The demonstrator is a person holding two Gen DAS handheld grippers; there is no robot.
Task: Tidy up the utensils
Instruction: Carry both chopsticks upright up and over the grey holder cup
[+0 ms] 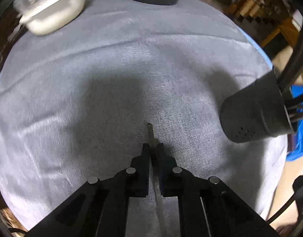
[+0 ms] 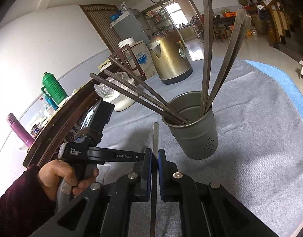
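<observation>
1. Right gripper (image 2: 154, 156): pinched tight on one metal chopstick (image 2: 155, 138), with only the stick between the blue pads (image 2: 149, 167). Stick pointing up and forward, tip close to the gray utensil cup (image 2: 192, 136) but not in it.
2. Left gripper (image 1: 153, 148): also squeezed shut on a thin metal chopstick (image 1: 149, 132), tip poking out past the fingers, low over the gray cloth (image 1: 131, 69). Touching the cloth or not: cannot tell.
3. Left hand (image 2: 60, 179) seen in the right view, wrapped around its gripper handle, just left of the right gripper.
4. Cup standing on the cloth, six chopsticks (image 2: 207, 55) already leaning inside.
5. Step now, probably: carrying the last sticks to the cup.
6. Next, most likely: lift the right stick over the rim, tip it down, let go, with care not to knock the leaning sticks.
7. Farther off: a brass kettle (image 2: 169, 59) and a white tub (image 1: 52, 13).
</observation>
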